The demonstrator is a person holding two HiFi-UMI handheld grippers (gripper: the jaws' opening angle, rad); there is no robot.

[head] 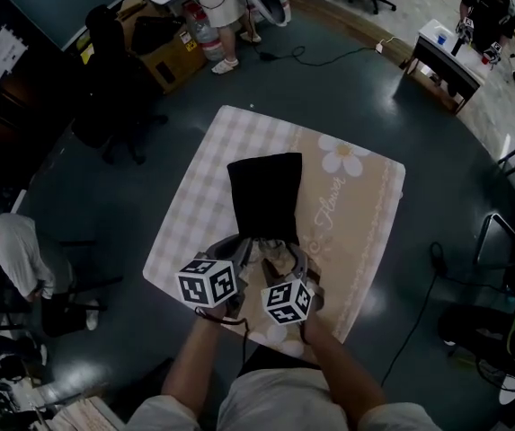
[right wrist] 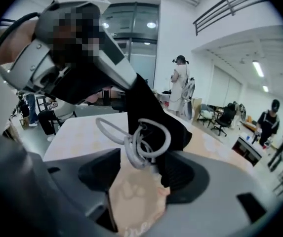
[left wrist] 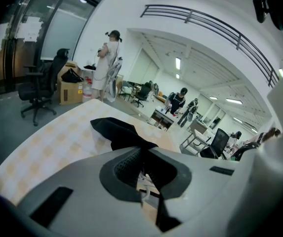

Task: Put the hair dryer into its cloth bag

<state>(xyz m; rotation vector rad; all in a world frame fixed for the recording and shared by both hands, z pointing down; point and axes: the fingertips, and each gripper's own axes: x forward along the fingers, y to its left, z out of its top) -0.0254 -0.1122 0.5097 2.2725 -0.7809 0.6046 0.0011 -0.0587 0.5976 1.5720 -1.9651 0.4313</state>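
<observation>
Okay, the left gripper (left wrist: 143, 157) has its fingers pressed together on the near edge of the black bag (head: 264, 191). It pinches the fabric and holds that end up off the surface (head: 365, 241). The rest of the bag lies flat, stretching away from the person across the checked and beige tablecloth (head: 194, 205).

Over to the right gripper (right wrist: 139, 177): fingers spread wide, nothing clamped. A grey cord (right wrist: 148, 137), coiled in loops, hangs at the bag's mouth just ahead of those spread fingers. It sits above the gap, and neither finger presses on it.

The hair dryer's body can't be made out in any view; only that cord shows. From the head view, both grippers sit close side by side at the bag's near end, by the near edge of the surface.
</observation>
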